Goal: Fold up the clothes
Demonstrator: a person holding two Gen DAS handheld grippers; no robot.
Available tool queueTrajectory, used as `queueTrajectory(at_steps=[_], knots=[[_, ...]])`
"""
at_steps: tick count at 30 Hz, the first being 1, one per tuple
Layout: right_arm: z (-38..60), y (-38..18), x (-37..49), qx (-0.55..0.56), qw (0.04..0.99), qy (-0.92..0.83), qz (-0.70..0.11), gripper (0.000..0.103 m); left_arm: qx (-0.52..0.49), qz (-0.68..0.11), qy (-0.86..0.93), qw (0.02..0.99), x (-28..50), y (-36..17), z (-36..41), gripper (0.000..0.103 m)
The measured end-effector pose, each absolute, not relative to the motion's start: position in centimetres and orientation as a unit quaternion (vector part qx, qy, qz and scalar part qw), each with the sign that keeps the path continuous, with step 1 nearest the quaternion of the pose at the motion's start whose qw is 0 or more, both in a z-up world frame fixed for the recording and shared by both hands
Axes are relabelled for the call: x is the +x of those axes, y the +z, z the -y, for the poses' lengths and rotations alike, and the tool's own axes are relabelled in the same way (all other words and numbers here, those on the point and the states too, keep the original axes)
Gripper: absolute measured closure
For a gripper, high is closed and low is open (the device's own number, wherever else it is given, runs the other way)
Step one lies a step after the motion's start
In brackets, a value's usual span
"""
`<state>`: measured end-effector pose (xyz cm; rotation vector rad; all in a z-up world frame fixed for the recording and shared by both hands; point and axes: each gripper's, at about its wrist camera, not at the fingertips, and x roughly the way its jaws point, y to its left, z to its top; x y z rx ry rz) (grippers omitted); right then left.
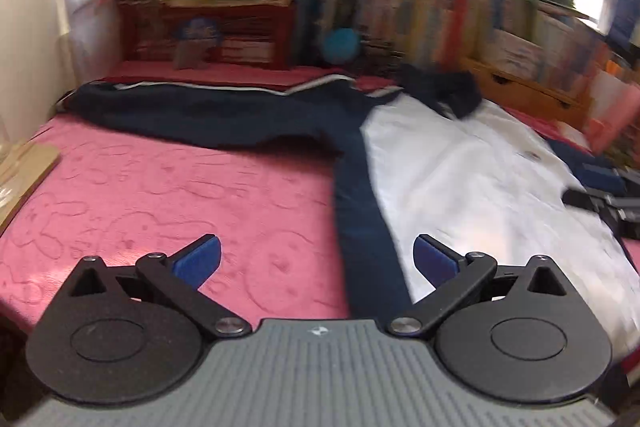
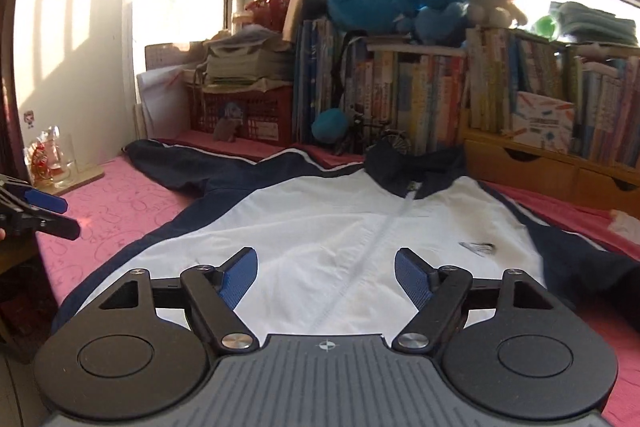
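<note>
in the left wrist view, the left gripper hovered with its jaws wide and nothing between them, above the pink bedspread at the near left edge of the jacket. the jacket lay flat, front up, white body with navy side panels. its navy sleeve stretched out to the far left, and the collar pointed toward the bookshelf. the right gripper showed at the right edge of this view, over the jacket's other side. this view was blurred.

in the right wrist view, the right gripper was also spread wide and empty, low over the white front near the hem, roughly astride the zipper line. the left gripper showed at the left, above the bedspread, apart from the cloth.

no fold looked started. to do the first fold well, the left gripper would probably need to reach far left and pinch the sleeve near its cuff, taking only the sleeve layers, then carry it across the white chest. the right gripper could likely steady the body so it would not drag or wrinkle.
</note>
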<state>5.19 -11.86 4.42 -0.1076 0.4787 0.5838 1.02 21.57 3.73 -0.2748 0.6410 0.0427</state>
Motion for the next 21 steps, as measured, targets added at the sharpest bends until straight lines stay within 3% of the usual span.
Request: queueTrajectory(at_steps=[5,14,17,19,20,21], knots=[[3.2,1.3,10.5,-0.082,0.908,0.296,-0.284,0.033,-0.233,-0.296,0.188,0.907,9.2,2.2,-29.1,0.0],[0.7,-1.2,11.8,-0.052,0.906,0.289,-0.305,0.033,-0.273,-0.262,0.353,0.855,17.3,-1.6,-41.9,0.001],[0.0,-1.5,12.1,-0.062,0.906,0.285,-0.307,0.033,-0.256,-0.255,0.36,0.86,19.4,-1.9,-43.7,0.006],[-0.5,-1.6,12.1,-0.072,0.904,0.285,-0.311,0.033,-0.234,-0.253,0.369,0.863,20.6,-2.0,-44.5,0.044],[-0.6,-1.6,12.1,-0.078,0.904,0.284,-0.311,0.032,-0.233,-0.257,0.367,0.863,21.1,-1.7,-45.1,0.085],[-0.8,-1.6,12.0,-0.083,0.904,0.283,-0.311,0.032,-0.232,-0.26,0.364,0.864,21.6,-1.5,-45.7,0.096]])
